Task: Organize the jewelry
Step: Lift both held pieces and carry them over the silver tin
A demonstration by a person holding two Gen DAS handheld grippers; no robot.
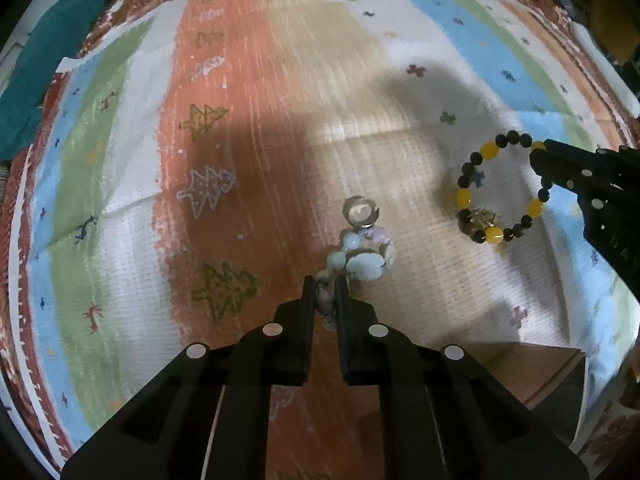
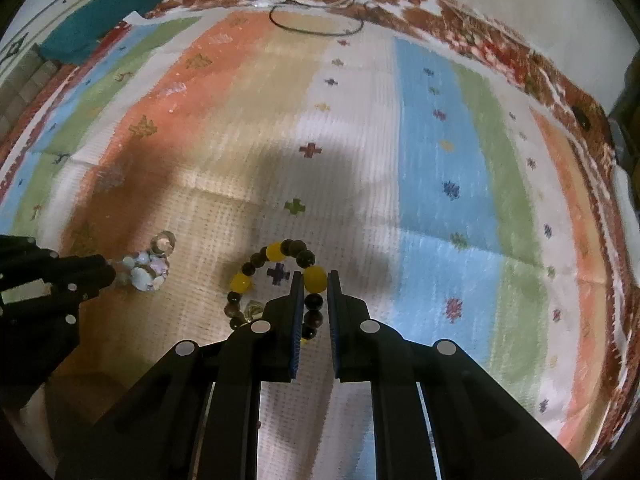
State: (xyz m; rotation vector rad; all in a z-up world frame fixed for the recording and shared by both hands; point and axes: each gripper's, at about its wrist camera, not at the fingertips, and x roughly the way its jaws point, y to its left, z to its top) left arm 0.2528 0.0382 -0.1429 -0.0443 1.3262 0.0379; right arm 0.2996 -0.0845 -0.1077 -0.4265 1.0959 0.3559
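Observation:
A pale bead bracelet (image 1: 362, 254) with a clear ring charm hangs from my left gripper (image 1: 325, 286), which is shut on its near beads. It also shows in the right wrist view (image 2: 146, 266), held by the left gripper (image 2: 108, 272). A yellow and black bead bracelet (image 1: 496, 188) is held by my right gripper (image 1: 538, 166) at its right side. In the right wrist view the right gripper (image 2: 314, 280) is shut on the yellow and black bracelet (image 2: 276, 280), with beads between the fingers.
A striped cloth (image 1: 248, 120) with small tree and cross patterns covers the surface. A black cord loop (image 2: 316, 20) lies at the far edge. A teal cloth (image 1: 48, 64) lies at the far left. A brown box edge (image 1: 536, 368) shows near right.

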